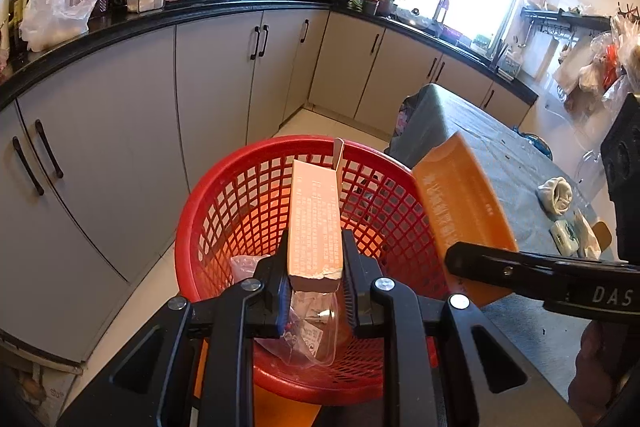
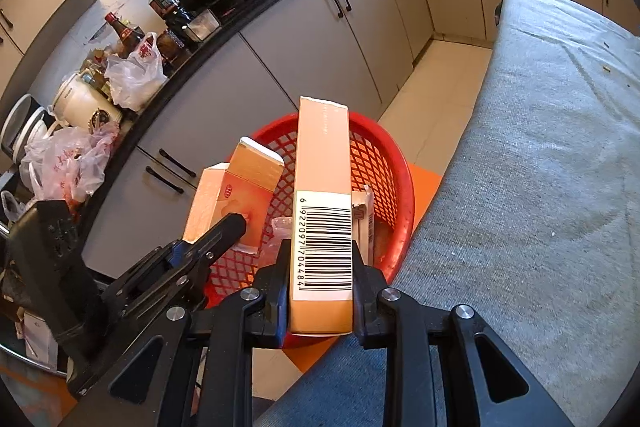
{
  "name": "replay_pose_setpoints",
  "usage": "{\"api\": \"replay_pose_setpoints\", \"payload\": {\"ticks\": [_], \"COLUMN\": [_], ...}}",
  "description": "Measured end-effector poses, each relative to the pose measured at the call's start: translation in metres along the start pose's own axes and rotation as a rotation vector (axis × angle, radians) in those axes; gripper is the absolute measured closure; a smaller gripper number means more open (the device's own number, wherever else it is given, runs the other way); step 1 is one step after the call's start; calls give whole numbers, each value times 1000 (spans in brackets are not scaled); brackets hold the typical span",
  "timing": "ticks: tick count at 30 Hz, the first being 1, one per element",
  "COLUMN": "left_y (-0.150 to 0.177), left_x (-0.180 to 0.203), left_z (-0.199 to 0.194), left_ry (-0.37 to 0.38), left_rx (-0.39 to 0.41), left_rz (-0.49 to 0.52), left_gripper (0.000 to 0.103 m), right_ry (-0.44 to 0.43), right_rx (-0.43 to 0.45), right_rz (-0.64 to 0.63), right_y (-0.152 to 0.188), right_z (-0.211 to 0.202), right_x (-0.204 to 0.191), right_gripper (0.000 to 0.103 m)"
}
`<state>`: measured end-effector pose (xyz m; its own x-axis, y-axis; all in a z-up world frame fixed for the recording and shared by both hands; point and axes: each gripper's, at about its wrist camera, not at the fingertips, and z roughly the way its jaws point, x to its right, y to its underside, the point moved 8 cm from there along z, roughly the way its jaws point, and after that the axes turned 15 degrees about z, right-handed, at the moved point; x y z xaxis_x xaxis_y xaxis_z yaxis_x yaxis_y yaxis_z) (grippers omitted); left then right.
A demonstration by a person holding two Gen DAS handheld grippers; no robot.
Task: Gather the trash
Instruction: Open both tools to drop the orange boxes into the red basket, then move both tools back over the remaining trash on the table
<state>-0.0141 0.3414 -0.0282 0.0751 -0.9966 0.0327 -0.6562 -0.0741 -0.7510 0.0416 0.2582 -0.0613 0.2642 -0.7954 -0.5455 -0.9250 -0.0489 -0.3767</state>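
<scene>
My left gripper is shut on a pale peach carton and holds it over the red mesh basket. My right gripper is shut on an orange carton with a barcode, held above the same basket beside the table. The orange carton also shows in the left wrist view, at the basket's right rim. The left gripper and its peach carton show at the left of the right wrist view. A clear plastic wrapper lies inside the basket.
A grey-clothed table stands to the right, with a crumpled white wad and small wrappers on it. Grey cabinets under a black counter with pots, bottles and plastic bags run along the left and back.
</scene>
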Motion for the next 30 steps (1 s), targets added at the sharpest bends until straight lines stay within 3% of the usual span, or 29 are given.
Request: {"api": "replay_pose_setpoints", "payload": {"ticks": [3,7,19,30], "left_y": [-2,-4,-13,-21], "left_x": [-1,-2,17,76], "left_z": [0,-4,-23,-34], "left_ry": [2,-7,-8,41], "left_rx": [1,9,36,50], "left_rz": [-4,-12,16,110], "left_gripper": [82,69,68,64], "right_ry": [-7,-25,-46,-35], "right_rx": [11,28,85,173], "right_rz": [2,3,57,160], "right_y": [-1,-2,5,9], "right_z": [-3,-15,-61,-118], "right_x": [1,2,29,92], "right_gripper": [68,68,67,64]}}
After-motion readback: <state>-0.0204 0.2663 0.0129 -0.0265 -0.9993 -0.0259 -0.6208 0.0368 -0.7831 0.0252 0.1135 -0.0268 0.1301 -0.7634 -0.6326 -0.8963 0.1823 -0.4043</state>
